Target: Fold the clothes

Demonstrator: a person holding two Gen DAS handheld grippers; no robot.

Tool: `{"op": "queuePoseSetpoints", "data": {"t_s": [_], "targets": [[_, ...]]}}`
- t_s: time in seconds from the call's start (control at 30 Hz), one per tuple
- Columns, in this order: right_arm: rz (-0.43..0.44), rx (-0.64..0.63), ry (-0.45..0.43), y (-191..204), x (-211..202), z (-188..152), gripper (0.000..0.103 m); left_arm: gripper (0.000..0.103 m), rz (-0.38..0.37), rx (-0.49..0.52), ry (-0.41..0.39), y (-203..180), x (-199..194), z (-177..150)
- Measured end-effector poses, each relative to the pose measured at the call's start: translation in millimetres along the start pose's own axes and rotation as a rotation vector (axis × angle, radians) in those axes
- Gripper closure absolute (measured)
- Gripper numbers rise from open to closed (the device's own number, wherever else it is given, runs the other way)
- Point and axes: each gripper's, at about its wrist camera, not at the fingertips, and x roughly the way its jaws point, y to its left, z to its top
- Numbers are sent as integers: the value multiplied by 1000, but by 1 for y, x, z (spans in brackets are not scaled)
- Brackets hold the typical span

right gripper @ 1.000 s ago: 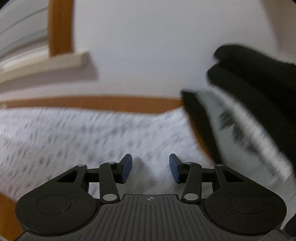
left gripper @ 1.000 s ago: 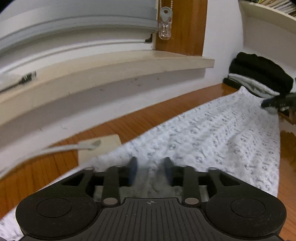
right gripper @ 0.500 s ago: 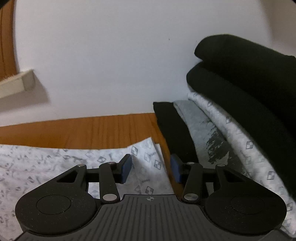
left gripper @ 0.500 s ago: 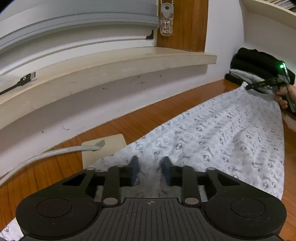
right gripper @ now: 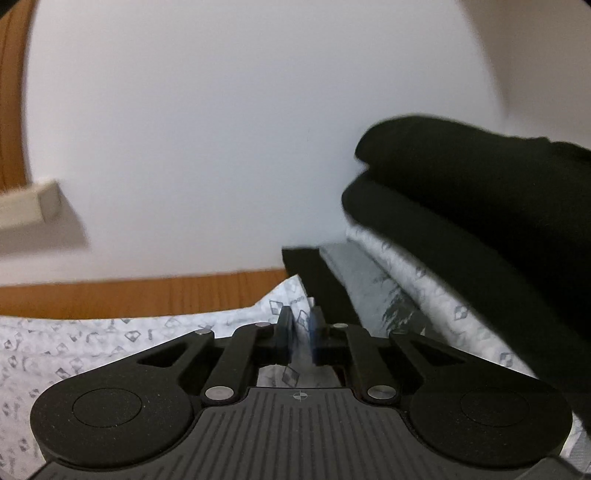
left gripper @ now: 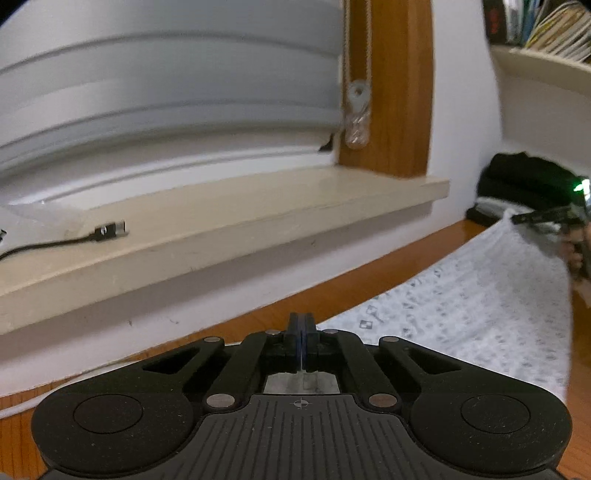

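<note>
A white cloth with a small grey diamond print (left gripper: 480, 314) lies stretched across the wooden table (left gripper: 388, 280). My left gripper (left gripper: 301, 328) is shut on the cloth's near corner and holds it raised. My right gripper (right gripper: 300, 325) is shut on the cloth's far corner (right gripper: 288, 302), with fabric pinched between its blue pads. The right gripper also shows in the left wrist view (left gripper: 546, 219) at the far right, held by a hand.
A stack of folded clothes (right gripper: 461, 229), black on top of printed and grey ones, sits at the table's right end, close to my right gripper. A cream window sill (left gripper: 221, 221) with a USB cable (left gripper: 107, 232) runs along the wall. A shelf of books (left gripper: 543, 22) is upper right.
Both grippers have closed on the cloth's corners. The left gripper has lifted and tilted up, so the beige pad and cable on the table have dropped out of view.
</note>
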Motion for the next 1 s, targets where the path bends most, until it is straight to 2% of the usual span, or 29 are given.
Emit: {"op": "queuePoseSetpoints", "data": {"t_s": [0.03,0.1,0.13,0.17,0.23,0.3,0.4,0.47,0.6,0.73,0.93,1.0], "targets": [[-11,-10,9,2,1,-1,87,103,26,6,19,-1,7,-1],[-34,-30,27,6,3,-2,62,98,55,-11,52,1,12,-3],[-45,-39,36,9,4,-3,59,98,62,-27,52,4,11,-4],[-57,-49,44,11,5,-4,58,92,68,-43,41,8,4,-4],[-4,-71,48,20,-2,-5,53,79,80,-71,20,18,-13,-3],[90,-82,54,36,-11,-9,46,65,118,-88,3,28,-36,-2],[234,-88,64,60,-24,-18,39,52,187,-120,-5,51,-76,-6],[285,-100,90,75,-26,-24,39,45,249,-139,-4,71,-104,-14],[330,-217,88,102,-36,-29,39,44,373,-194,6,112,-158,-32],[353,-200,92,103,-30,-27,38,44,451,-232,33,142,-194,-51],[351,-170,97,100,-29,-28,34,39,499,-311,118,179,-188,-86],[347,-157,105,99,-28,-27,29,39,502,-336,131,187,-182,-96]]}}
